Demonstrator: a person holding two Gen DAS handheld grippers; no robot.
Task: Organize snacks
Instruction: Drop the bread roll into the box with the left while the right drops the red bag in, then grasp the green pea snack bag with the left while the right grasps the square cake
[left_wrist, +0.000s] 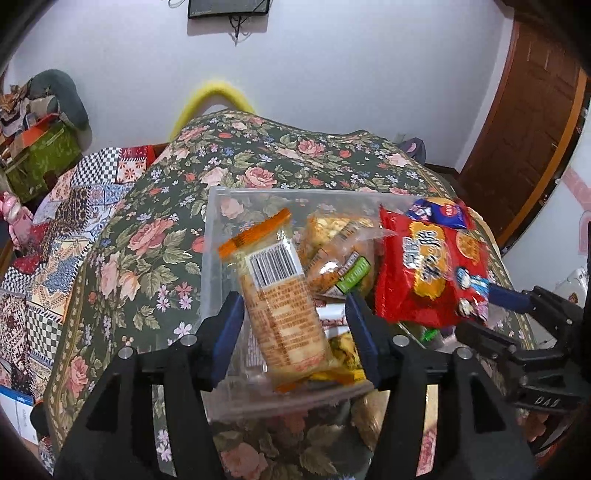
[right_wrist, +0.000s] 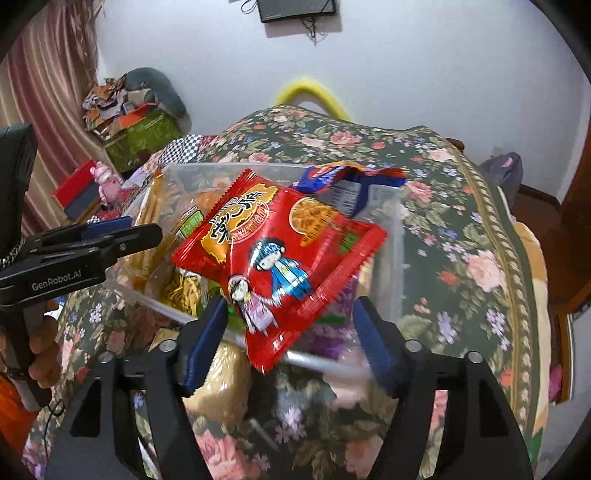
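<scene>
A clear plastic bin (left_wrist: 212, 236) sits on the floral cloth and holds several snack packs. My left gripper (left_wrist: 295, 325) is open over its near edge; an orange-trimmed cracker pack (left_wrist: 280, 295) leans in the bin between the fingers, with no pad touching it. My right gripper (right_wrist: 288, 325) is open; a red noodle-snack bag (right_wrist: 280, 254) lies tilted over the bin (right_wrist: 397, 236) between its fingers, with gaps on both sides. The red bag (left_wrist: 428, 269) and the right gripper (left_wrist: 506, 299) also show in the left wrist view. A blue pack (right_wrist: 328, 177) lies behind the red bag.
The floral cloth (left_wrist: 147, 236) covers a raised surface. A patchwork cover (left_wrist: 55, 229) and green boxes (left_wrist: 44, 155) lie to the left. A tan snack pack (right_wrist: 221, 384) lies on the cloth outside the bin's near wall. A wooden door (left_wrist: 528, 122) stands on the right.
</scene>
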